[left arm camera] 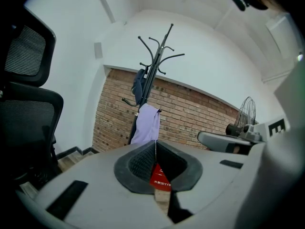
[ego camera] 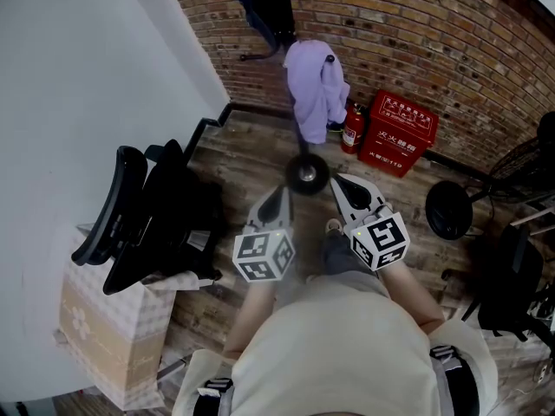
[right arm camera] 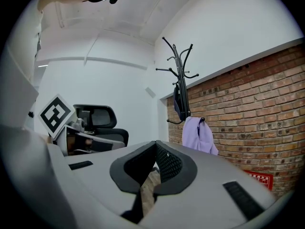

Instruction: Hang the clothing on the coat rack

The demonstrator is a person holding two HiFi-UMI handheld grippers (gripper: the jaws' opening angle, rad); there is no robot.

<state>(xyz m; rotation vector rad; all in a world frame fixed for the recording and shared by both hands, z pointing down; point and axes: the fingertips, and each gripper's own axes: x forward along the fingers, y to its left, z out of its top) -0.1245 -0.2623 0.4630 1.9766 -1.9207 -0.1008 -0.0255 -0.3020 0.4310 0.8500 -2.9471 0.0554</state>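
a: while the purple top (ego camera: 314,89) hangs on the rack (ego camera: 305,173), what do the grippers hold?
b: nothing. the left gripper (ego camera: 279,193) is closed tight and empty. the right gripper (ego camera: 341,183) is the same.
a: where are they?
b: side by side, pointing at the rack, well apart from the top.
a: anything else on the rack?
b: a dark coat (ego camera: 264,3), higher up. a red box (ego camera: 399,133) sits by the brick wall (ego camera: 434,42).

The hand-held gripper (left arm camera: 155,144) (jaws together) faces a lavender garment (left arm camera: 147,124) on the coat rack (left arm camera: 155,63).
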